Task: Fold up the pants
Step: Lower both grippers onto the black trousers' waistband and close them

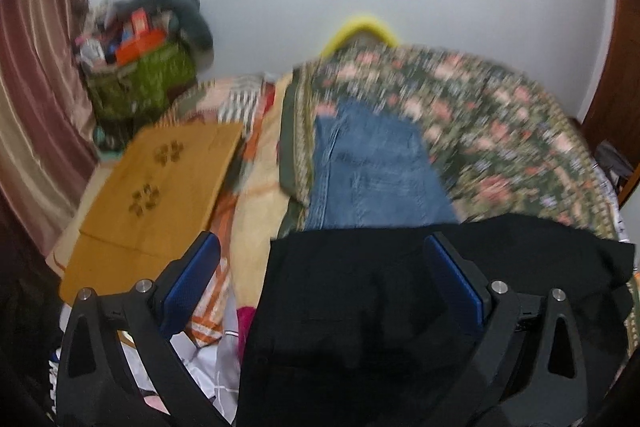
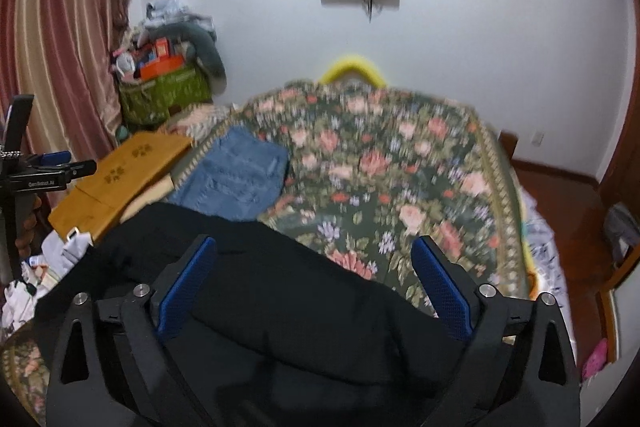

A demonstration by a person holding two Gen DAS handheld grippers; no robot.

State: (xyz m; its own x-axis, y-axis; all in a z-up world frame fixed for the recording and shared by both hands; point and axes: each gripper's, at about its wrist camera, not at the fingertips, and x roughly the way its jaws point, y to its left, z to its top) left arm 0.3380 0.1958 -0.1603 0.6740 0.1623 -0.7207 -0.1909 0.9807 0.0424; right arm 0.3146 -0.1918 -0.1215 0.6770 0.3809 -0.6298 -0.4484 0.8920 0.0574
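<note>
Black pants (image 1: 360,307) lie spread on the floral bedspread (image 1: 500,131), nearest me, long axis seemingly across my view; blur prevents certainty. No fold visible: I judge the whole task outstanding. Folded jeans (image 1: 372,163) lie just beyond. My left claw (image 1: 324,275) and right claw (image 2: 316,279) stand wide above the cloth, empty.

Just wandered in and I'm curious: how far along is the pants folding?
Done: one pair of blue jeans already lies folded on the floral blanket. In hand: nothing yet; the black pants lie loose on the bed, and the left gripper and right gripper hang over them with jaws wide open. Left: grasping and folding the black pair, essentially the whole job for it.
</note>
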